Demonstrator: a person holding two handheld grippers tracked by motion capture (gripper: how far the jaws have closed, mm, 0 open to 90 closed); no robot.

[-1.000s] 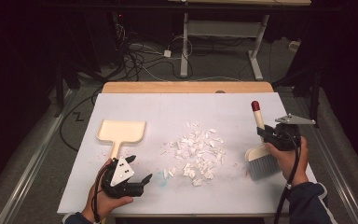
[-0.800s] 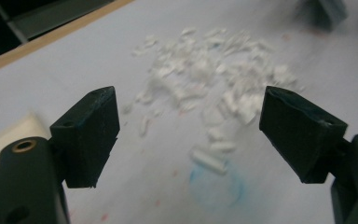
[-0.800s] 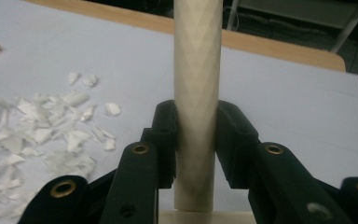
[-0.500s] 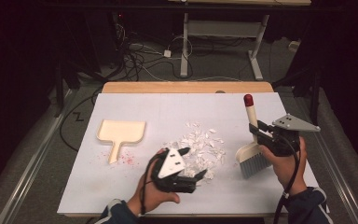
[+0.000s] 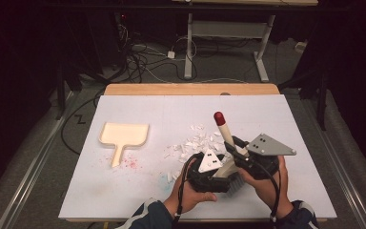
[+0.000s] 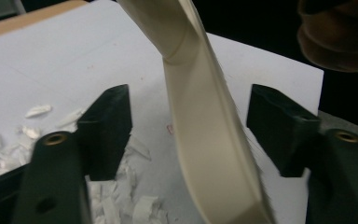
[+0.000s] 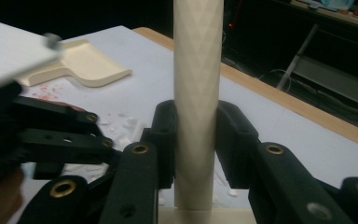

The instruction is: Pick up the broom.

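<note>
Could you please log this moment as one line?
right gripper: shut on brush handle | left gripper: jaws just closing around brush head, not touching | scraps: unswept | dustpan: untouched

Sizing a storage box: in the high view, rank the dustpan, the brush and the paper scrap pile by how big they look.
1. Scrap pile, the widest patch.
2. Dustpan.
3. Brush, though the grippers hide its head, so ranking it against the dustpan is unsure.

A white-topped table (image 5: 138, 200) carries a cream dustpan (image 5: 123, 135), white paper scraps (image 5: 193, 143) and reddish specks (image 5: 130, 163).
</note>
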